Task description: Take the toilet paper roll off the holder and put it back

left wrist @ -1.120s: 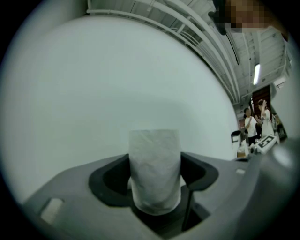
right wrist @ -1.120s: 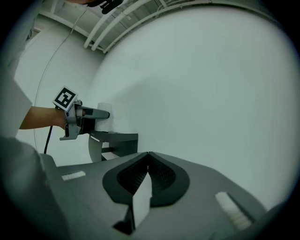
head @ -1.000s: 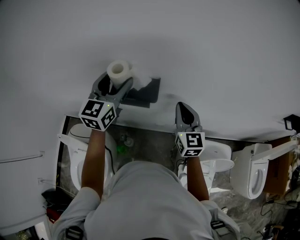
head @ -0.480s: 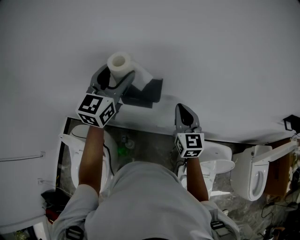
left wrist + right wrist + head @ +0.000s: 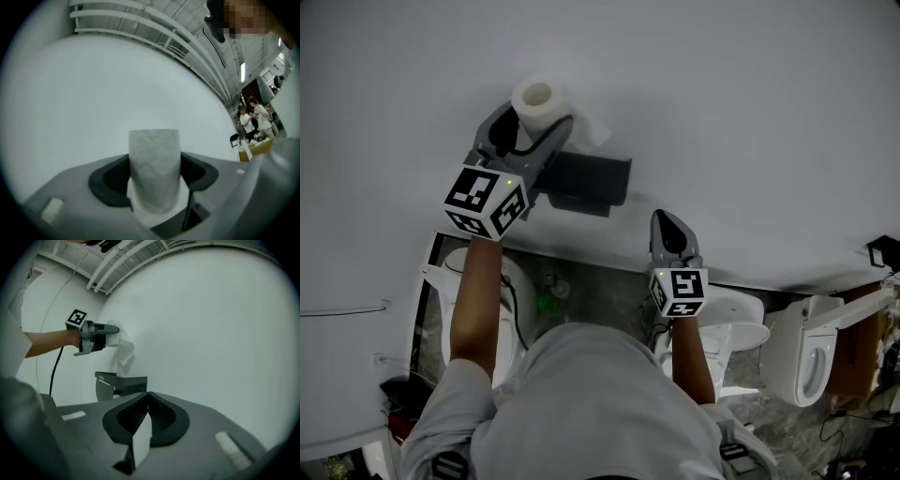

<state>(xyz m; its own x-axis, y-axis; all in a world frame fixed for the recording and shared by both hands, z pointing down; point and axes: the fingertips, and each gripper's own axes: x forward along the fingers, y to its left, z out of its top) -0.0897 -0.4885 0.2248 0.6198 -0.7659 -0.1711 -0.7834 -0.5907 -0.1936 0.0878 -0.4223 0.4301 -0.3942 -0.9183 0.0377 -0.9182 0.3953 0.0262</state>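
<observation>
Step in hand: You had the toilet paper roll (image 5: 154, 164) off the holder (image 5: 586, 178) and lifted clear of it, so by my reading the take-off half looked done and the return was what remained.
Roll position: It sat in the upper left of the head view, just above and left of the holder and close to the wall (image 5: 750, 112), touching neither as far as I could tell.
Loose end: A tail of paper (image 5: 592, 131) hung off the roll toward the holder.
Left jaws: Your left gripper (image 5: 532, 131) had its jaws held moderately apart, pressed on both sides of the roll, with the roll end-on between them.
Right jaws: Your right gripper (image 5: 667, 217) hung low in the middle of the frame, well apart from the holder, jaws pressed together with nothing between them.
Doing it well: Keep the squeeze light, since a soft roll would likely flatten and its core would then bind on the way back.
Alignment: Turn the roll so its core lines up with the holder's bar before you bring it in; no view showed that bar clearly, so go slowly.
Risk: The hanging tail could catch under the roll; let it fall free in front.
</observation>
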